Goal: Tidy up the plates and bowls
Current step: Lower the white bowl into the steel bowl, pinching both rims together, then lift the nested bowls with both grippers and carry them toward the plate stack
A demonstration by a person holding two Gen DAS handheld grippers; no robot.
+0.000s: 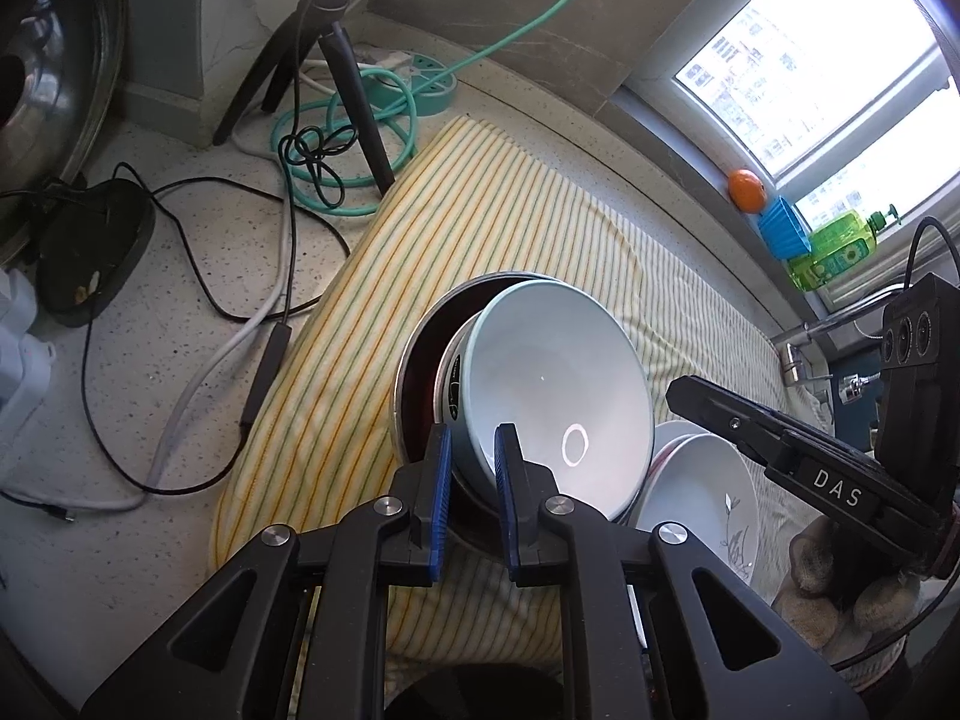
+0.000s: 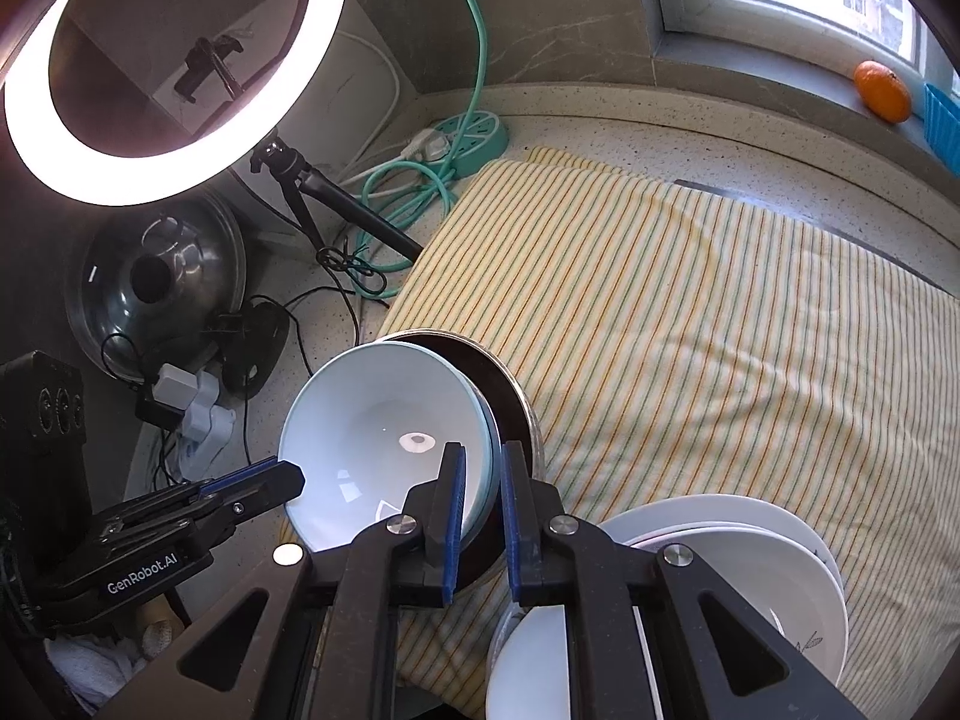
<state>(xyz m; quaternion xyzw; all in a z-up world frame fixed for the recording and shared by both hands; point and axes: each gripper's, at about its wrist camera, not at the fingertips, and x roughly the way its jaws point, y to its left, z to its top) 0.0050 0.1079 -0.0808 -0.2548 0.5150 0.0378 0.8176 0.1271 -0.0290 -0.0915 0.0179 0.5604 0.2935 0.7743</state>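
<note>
The pale blue bowl (image 1: 558,390) sits tilted inside a dark metal-rimmed pan (image 1: 414,384), on the striped cloth (image 1: 480,204) that covers the worktop (image 1: 180,240). Both tongs pinch it. The left tongs (image 1: 473,450) grip its near rim with one blue pad inside and one outside; the right tongs (image 2: 483,468) clamp the rim on the opposite side, between bowl and pan wall. There seems to be a second, banded bowl nested beneath it, though I cannot tell how many. Just right of the pan, near the tongs, lies a stack of white plates (image 1: 714,480).

The risks, as I judge them: the glazed rim is thin and slick, so a narrow pinch may slip if the two hands pull unevenly, and the bowl would drop back against the pan or onto the plates and chip. The lower bowl may also cling and lift along, then fall. The soft cloth could bunch and tip the pan sideways.
</note>
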